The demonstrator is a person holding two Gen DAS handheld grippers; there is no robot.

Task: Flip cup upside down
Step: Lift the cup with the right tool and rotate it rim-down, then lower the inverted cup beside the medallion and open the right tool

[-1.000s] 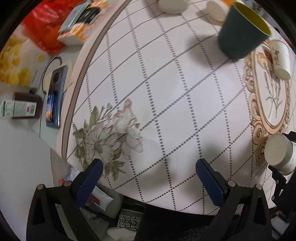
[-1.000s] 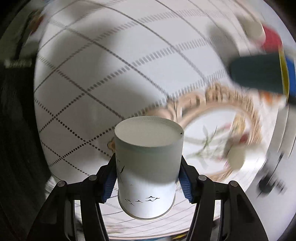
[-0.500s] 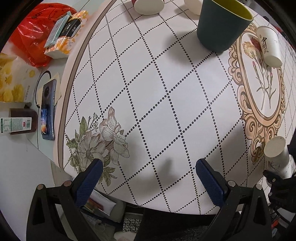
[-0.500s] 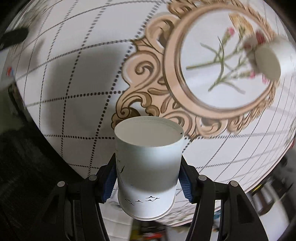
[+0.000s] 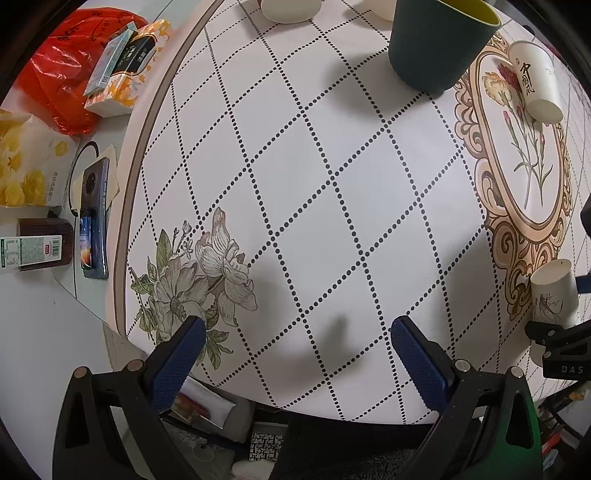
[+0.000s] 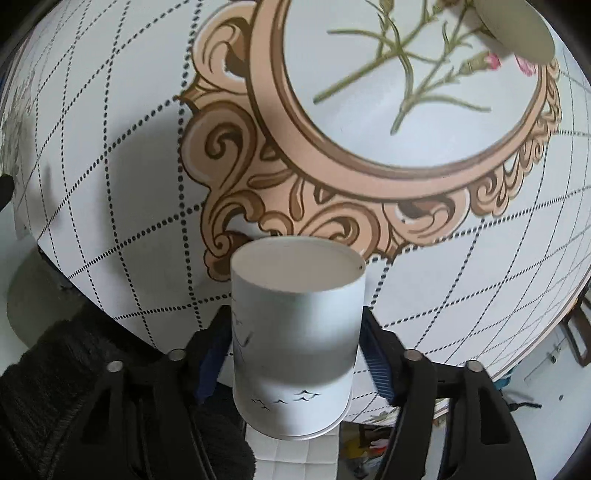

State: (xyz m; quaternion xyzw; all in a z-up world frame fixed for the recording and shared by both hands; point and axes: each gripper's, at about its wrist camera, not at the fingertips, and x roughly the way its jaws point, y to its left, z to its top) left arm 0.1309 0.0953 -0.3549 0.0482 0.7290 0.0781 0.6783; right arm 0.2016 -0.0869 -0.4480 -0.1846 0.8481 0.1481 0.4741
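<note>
A white paper cup (image 6: 295,332) with small bird prints sits between the fingers of my right gripper (image 6: 293,354), which is shut on it. Its closed base faces away from the camera and its rim is toward me. It hangs over the table's near edge, just below the ornate tan frame pattern (image 6: 280,206). The same cup shows at the right edge of the left wrist view (image 5: 552,291), bottom up. My left gripper (image 5: 295,343) is open and empty above the table's near edge.
A dark green cup (image 5: 436,40) stands upright at the far side. A white printed cup (image 5: 532,85) lies on the oval flower pattern. Two pale cups (image 5: 288,7) sit at the far edge. A phone (image 5: 92,221), boxes and a red bag (image 5: 59,74) lie left of the table.
My right gripper has turned with the cup and come lower and closer to the table near the ornate frame. The left gripper has shifted slightly; it stays open.
</note>
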